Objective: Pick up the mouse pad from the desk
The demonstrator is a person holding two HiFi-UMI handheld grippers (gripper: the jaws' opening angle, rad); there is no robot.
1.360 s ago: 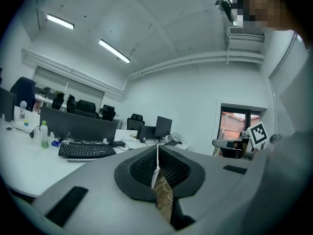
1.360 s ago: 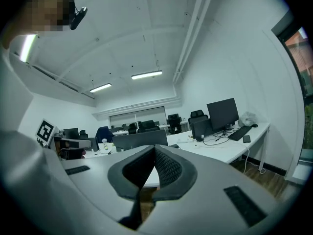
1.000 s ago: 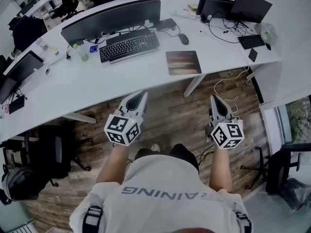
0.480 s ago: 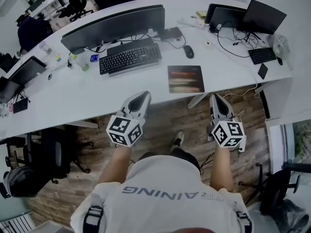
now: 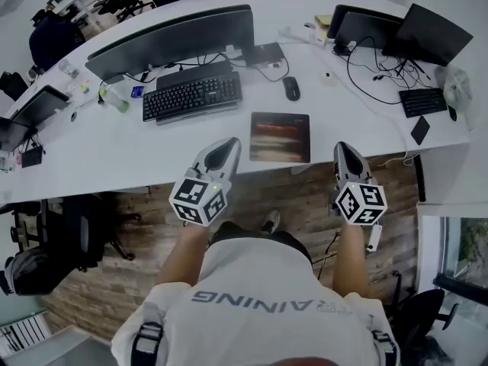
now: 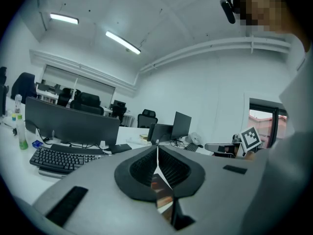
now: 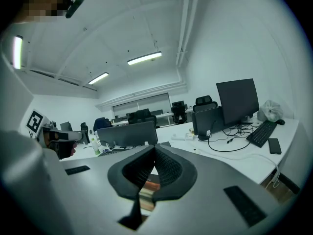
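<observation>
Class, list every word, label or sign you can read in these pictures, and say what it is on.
"RAINING", upside down, start unclear: shirt.
Square markers, no letters: cubes on left tool and right tool.
Keyboard keys, mouse pad print: too blurred.

The mouse pad (image 5: 280, 136) is dark, crossed by blurred red, orange and pale bands; the bench (image 5: 152, 158) under it is plain white; the keyboard (image 5: 192, 96), mouse (image 5: 290, 88) and monitor (image 5: 171, 40) are black; the left tool (image 5: 229, 146) and right tool (image 5: 344, 152) have pale grey shells with a black ribbed lining, each bearing a white cube printed with black square markers; the floor (image 5: 297, 204) is brown wood planking; the person's shirt (image 5: 259, 296) is white with grey lettering.
</observation>
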